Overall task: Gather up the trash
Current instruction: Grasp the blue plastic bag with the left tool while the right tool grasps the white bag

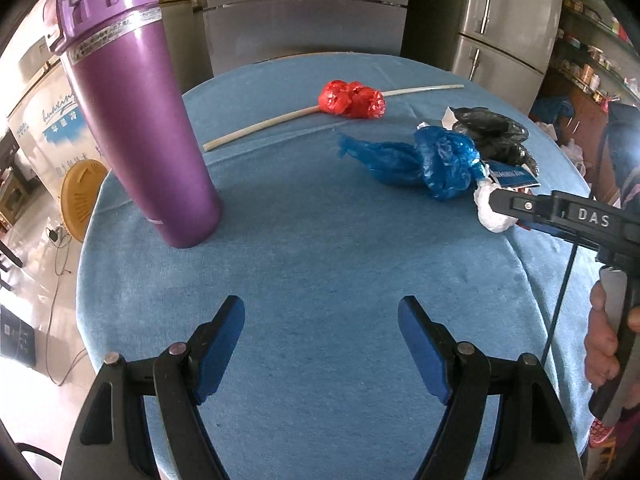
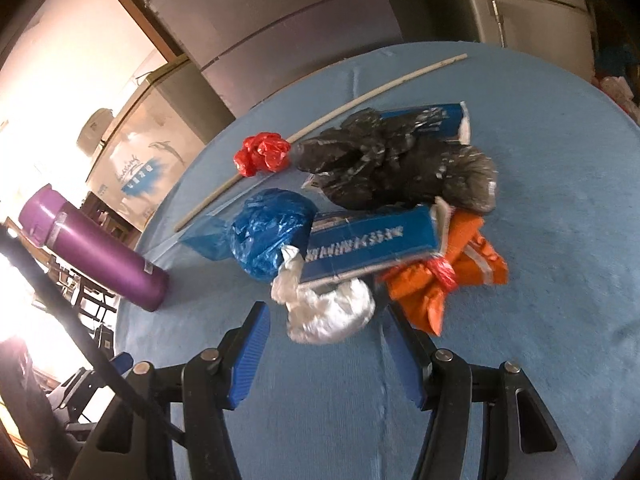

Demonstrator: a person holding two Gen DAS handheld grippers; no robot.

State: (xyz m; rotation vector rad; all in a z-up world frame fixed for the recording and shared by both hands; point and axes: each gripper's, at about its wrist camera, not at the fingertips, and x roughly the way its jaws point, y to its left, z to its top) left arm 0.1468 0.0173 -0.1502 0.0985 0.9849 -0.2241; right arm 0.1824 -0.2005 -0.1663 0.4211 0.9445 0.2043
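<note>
We're over a round table with a blue cloth (image 1: 320,248). Purple thermos (image 1: 136,120) stands upright at its left side, well apart from the trash.

Trash is clustered at the right side: black crumpled bag (image 2: 400,168) at the back, blue printed packet (image 2: 372,244) lying partly under it, blue knotted bag (image 2: 272,236) just left of the packet, orange wrapper (image 2: 456,264) to the right, white-silver knotted bag (image 2: 328,312) nearest us and touching the packet edge. Red crumpled bag (image 2: 264,152) sits on a thin pale stick (image 2: 320,124) that runs diagonally across the far part of the cloth.

Right gripper (image 2: 324,344): level and low over the cloth, fingers spread wide, white-silver bag just ahead between the fingertips, no contact visible. From the left wrist view our right hand (image 1: 604,340) wraps its handle.

Left gripper (image 1: 320,344): fingers spread wide, holding nothing, above bare cloth, pointed at the table centre.
</note>
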